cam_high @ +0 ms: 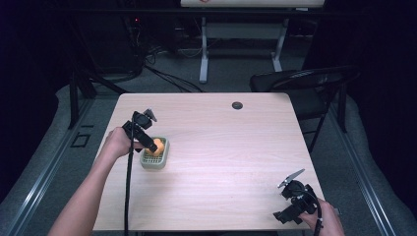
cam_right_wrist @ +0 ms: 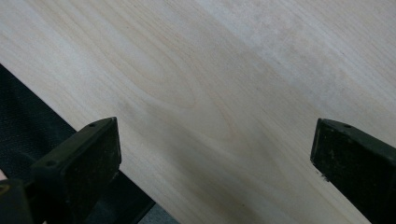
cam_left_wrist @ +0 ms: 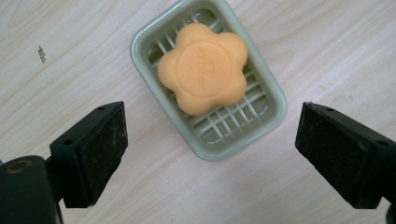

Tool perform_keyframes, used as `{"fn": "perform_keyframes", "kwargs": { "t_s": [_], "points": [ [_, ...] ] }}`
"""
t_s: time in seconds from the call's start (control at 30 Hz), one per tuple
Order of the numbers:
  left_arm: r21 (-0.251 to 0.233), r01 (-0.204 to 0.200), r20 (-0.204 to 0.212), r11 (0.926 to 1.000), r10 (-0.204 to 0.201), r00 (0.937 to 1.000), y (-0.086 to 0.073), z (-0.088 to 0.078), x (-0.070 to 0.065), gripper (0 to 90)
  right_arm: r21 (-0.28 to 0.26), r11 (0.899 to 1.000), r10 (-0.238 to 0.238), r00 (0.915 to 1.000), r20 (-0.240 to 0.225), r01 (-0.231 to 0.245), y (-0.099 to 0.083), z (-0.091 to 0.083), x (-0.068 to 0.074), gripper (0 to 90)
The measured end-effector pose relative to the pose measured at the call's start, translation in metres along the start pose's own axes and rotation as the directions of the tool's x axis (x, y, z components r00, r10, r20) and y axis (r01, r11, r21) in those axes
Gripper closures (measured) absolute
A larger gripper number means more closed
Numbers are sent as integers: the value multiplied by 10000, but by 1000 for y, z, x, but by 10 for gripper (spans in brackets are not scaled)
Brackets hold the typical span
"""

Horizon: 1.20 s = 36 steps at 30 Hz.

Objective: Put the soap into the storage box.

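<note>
- The orange flower-shaped soap (cam_left_wrist: 202,68) lies in the green soap dish (cam_left_wrist: 273,91), straight ahead of the left hand-held gripper (cam_left_wrist: 210,154) — its jaws stand wide apart with nothing between them, clear of soap and dish.
- The dish's long axis runs slantwise to the line between the jaws.
- The left is far nearer; the right hand-held gripper (cam_high: 291,178) — open, empty — hangs over the tabletop (cam_high: 231,142) edge, well apart.
- From above, the left hand-held gripper covers part of the soap.

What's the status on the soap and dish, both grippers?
Left gripper open above the soap, nothing held. Soap lies in green dish. Right gripper open over bare table. Nothing in the way.
</note>
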<state>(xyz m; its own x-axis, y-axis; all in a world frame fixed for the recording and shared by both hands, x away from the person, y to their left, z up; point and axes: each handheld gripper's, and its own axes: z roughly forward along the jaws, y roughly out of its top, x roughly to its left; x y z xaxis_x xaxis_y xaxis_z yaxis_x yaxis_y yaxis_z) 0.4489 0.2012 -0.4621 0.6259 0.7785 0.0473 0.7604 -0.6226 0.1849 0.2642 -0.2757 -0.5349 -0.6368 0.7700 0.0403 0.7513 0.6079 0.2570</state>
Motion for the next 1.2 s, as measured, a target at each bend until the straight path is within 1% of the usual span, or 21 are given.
{"fn": "perform_keyframes", "kwargs": {
  "t_s": [0.1,0.13,0.23,0.33,0.4,0.43,0.47,0.57,0.67,0.77,0.8,0.87,0.9,0.93,0.97,1.0,1.03,1.07,1.1,1.13,1.2],
  "points": [
    [-198,-37,-22,9998,37,10000,-9,-5,-5,94,2,9999,115,9999,-53,-115,0,1,-1,15],
    [-195,-84,-6,9998,84,10000,-12,-6,-6,94,17,9999,123,9999,-48,-123,0,1,-1,15],
    [-267,-177,-53,9995,175,9998,-23,-9,-12,90,111,9999,82,10000,-53,-81,0,0,-1,14],
    [-353,-196,-102,9992,193,9998,-33,-13,-16,88,137,9999,54,10000,43,-55,0,0,0,15],
    [-343,-216,-347,9992,204,9992,-41,-15,-20,88,198,9998,17,10000,-10,-17,0,0,-1,15],
    [-346,-238,-391,9991,225,9990,-45,-16,-21,86,143,9999,23,10000,11,-23,0,1,-1,15],
    [-354,-245,-318,9991,233,9992,-50,-17,-24,85,147,9999,27,10000,1,-27,0,1,0,15],
    [-401,-282,-423,9988,265,9988,-63,-18,-29,83,62,9999,99,9999,-22,-98,0,2,0,15],
    [-487,-270,-402,9984,251,9989,-75,-20,-33,80,208,9998,-10,10000,1,10,1,1,0,15],
    [-546,-263,-435,9982,240,9988,-88,-21,-39,78,105,9999,67,10000,-22,-67,0,1,0,15],
    [-534,-269,-443,9982,246,9987,-91,-21,-40,76,175,9998,16,10000,19,-16,0,1,-1,15],
    [-594,-248,-428,9979,223,9988,-99,-22,-44,75,151,9999,39,10000,40,-40,0,2,-1,15],
    [-643,-178,-389,9978,153,9991,-102,-21,-47,75,148,9999,34,10000,44,-35,0,1,0,15],
    [-609,-159,-344,9980,139,9993,-107,-21,-50,74,36,9999,116,9999,8,-116,0,2,0,15],
    [-677,-41,-337,9977,18,9994,-110,-20,-52,75,74,9999,126,9999,9,-126,0,1,0,15],
    [-670,63,-331,9977,-85,9994,-114,-19,-55,75,58,9999,123,9999,2,-123,0,2,0,15],
    [-605,86,-335,9981,-106,9994,-117,-18,-59,76,62,9999,118,9999,-12,-118,0,2,0,15],
    [-542,11,-344,9985,-29,9994,-122,-16,-64,75,51,10000,41,10000,31,-41,0,2,0,15],
    [-516,33,-282,9987,-48,9996,-125,-14,-68,75,58,10000,18,10000,47,-18,0,2,0,15],
    [-449,-30,-236,9990,20,9997,-129,-11,-72,74,74,10000,-11,10000,79,10,0,2,0,15],
    [-391,-55,-305,9992,43,9995,-137,-5,-79,73,87,9999,-65,10000,59,65,0,1,1,15]
  ]
}}
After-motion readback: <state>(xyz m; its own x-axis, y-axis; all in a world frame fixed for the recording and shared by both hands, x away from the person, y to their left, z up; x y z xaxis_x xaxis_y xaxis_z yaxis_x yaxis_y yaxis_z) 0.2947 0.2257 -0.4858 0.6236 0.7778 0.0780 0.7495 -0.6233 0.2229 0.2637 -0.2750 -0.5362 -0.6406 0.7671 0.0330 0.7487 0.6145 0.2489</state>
